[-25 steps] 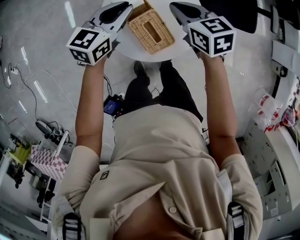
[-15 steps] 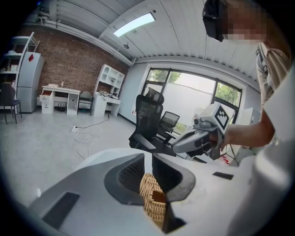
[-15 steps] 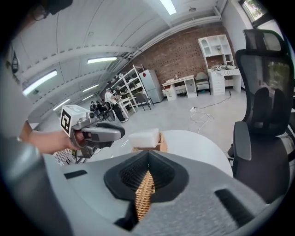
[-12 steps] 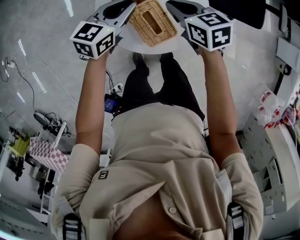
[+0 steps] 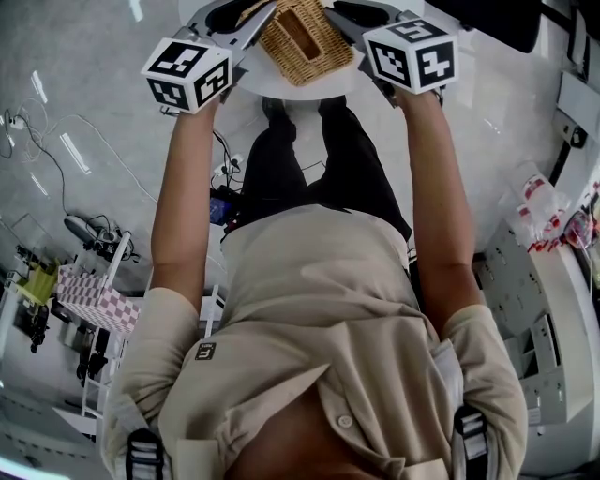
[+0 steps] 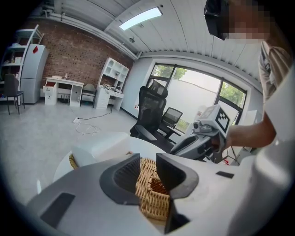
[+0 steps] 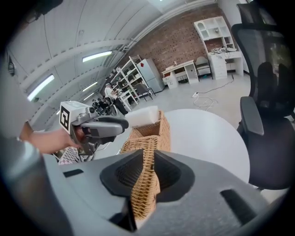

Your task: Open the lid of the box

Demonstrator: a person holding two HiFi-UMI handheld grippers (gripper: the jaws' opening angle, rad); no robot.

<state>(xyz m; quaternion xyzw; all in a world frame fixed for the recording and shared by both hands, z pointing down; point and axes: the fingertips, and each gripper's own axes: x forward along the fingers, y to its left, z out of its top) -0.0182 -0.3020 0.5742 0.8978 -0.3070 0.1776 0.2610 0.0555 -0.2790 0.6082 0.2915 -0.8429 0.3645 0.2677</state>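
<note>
**Head view.** The wicker box [image 5: 302, 37] stands on the round white desk [image 5: 291, 87], at the top of the picture. Its long axis runs obliquely, and the slot in its lid follows that axis. The left gripper [image 5: 255, 17] lies just left of the box and the right gripper [image 5: 347, 14] just right of it. Both are equally near and converge on the box.

**Left gripper view.** The fingers [image 6: 126, 174] are released. The ribbed pad of one is bare, and the woven corner of the box [image 6: 152, 198] lies in and below the gap. The right gripper [image 6: 176, 149] points in from beyond the box.

**Right gripper view.** The fingers [image 7: 169, 174] have just been opening. A thin upright edge of the box [image 7: 146, 138] fills the gap between them, and no firm clamp on it is evident. The box extends straight away from the fingers. A white block [image 7: 144, 115] rests at its far end, where the left gripper [image 7: 125, 123] points in.

**Materials.** The weave is stiff, ribbed and light. It is likely to offer good friction but to flex under pinch. The lid probably lifts upward off the rim.
</note>
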